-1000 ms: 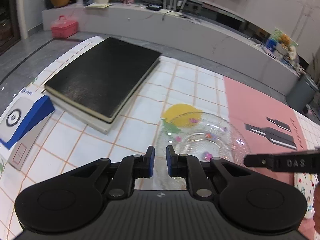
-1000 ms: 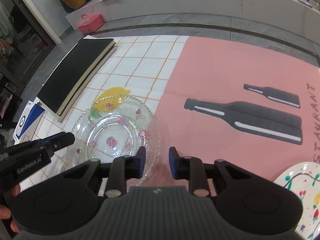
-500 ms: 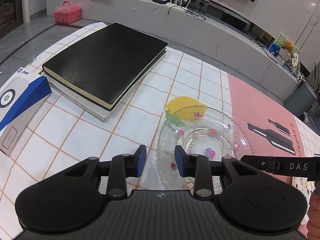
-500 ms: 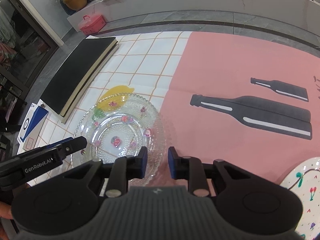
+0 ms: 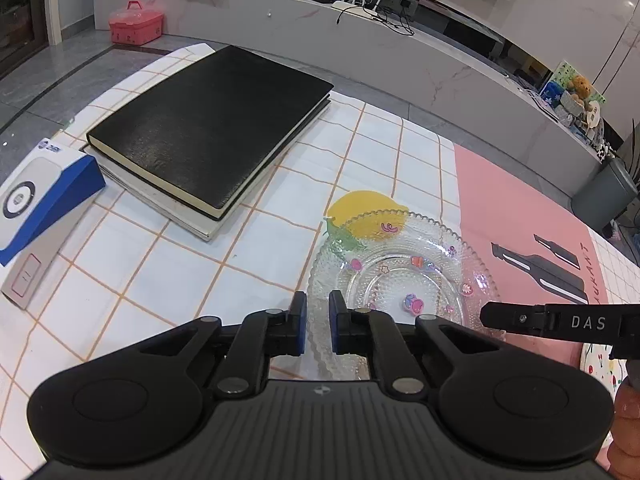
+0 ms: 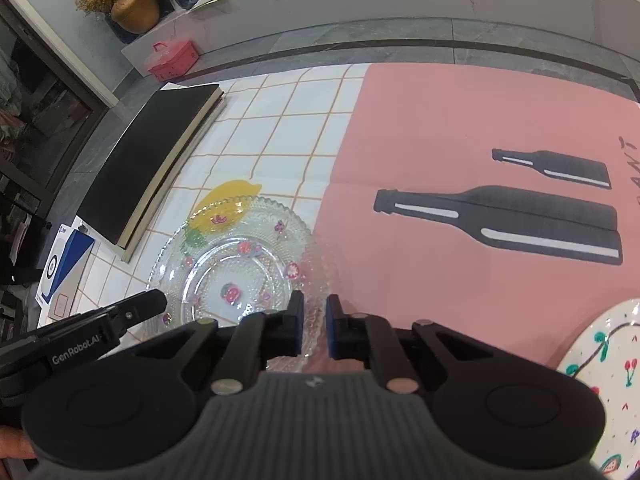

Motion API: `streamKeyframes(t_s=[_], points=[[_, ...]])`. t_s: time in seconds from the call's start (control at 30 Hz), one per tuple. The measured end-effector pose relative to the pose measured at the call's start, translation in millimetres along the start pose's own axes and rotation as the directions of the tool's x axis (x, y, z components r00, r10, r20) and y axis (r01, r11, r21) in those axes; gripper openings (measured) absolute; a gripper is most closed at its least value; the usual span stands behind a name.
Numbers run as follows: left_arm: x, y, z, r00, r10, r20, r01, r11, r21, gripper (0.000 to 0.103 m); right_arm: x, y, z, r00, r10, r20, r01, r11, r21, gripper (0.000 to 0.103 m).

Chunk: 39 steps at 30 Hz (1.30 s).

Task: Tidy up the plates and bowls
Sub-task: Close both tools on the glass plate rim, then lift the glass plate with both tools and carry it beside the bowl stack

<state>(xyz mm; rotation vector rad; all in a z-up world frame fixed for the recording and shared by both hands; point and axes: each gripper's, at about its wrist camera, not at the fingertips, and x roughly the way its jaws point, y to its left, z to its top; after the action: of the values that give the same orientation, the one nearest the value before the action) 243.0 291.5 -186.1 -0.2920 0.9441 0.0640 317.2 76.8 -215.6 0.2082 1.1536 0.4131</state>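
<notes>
Gripping opposite near rim sections, left gripper and right gripper clamp glass plate. Both jaws have just closed from wider gaps.

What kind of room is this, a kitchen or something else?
Most likely a home living room, not a kitchen. A long marble media console carries a white router beneath a dark screen, and a low table's tablecloth holds a glass plate and a black book.

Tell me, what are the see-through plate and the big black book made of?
The plate looks like clear pressed glass: the tablecloth shows through it, and its rim is bumpy and beaded. The book seems to have a black leather-like cover with a grainy shine; real or fake, I cannot tell.
</notes>
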Motion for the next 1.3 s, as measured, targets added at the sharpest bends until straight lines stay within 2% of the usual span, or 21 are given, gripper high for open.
streamKeyframes(t_s=[0.27,0.57,0.83,0.87,0.97,1.0,1.07,1.1,1.3], points=[[-20,-3,4,1.000,-0.002,0.028,0.002,1.000,-0.011,0.010,-16,4,-2,1.000,0.012,0.020,-0.012,1.000,0.005,0.006],[-66,-27,2,0.997,-0.007,0.075,0.007,1.000,0.002,0.009,-64,0,-10,0.997,0.028,0.069,-0.030,0.999,0.035,0.005],[-116,-60,-11,0.993,-0.023,0.112,0.020,0.999,0.029,0.009,-142,-15,-36,0.989,0.049,0.143,-0.060,0.996,0.071,0.004],[-123,-66,-13,0.993,-0.029,0.116,0.025,0.999,0.034,0.009,-142,-15,-36,0.989,0.049,0.143,-0.060,0.996,0.071,0.004],[-142,-83,-22,0.992,-0.036,0.124,0.029,0.998,0.054,0.009,-180,-27,-55,0.984,0.046,0.170,-0.062,0.994,0.087,0.004],[-147,-89,-25,0.991,-0.041,0.129,0.034,0.998,0.060,0.009,-180,-27,-55,0.984,0.046,0.170,-0.062,0.994,0.087,0.004],[-158,-102,-32,0.989,-0.054,0.136,0.046,0.997,0.066,0.009,-208,-39,-72,0.981,0.035,0.193,-0.055,0.993,0.099,0.004],[-163,-109,-36,0.988,-0.063,0.139,0.053,0.996,0.075,0.009,-208,-39,-72,0.981,0.035,0.193,-0.055,0.993,0.099,0.004],[-178,-148,-66,0.986,-0.116,0.119,0.105,0.990,0.097,0.009,-269,-77,-117,0.967,-0.018,0.256,-0.018,0.990,0.138,0.003]])
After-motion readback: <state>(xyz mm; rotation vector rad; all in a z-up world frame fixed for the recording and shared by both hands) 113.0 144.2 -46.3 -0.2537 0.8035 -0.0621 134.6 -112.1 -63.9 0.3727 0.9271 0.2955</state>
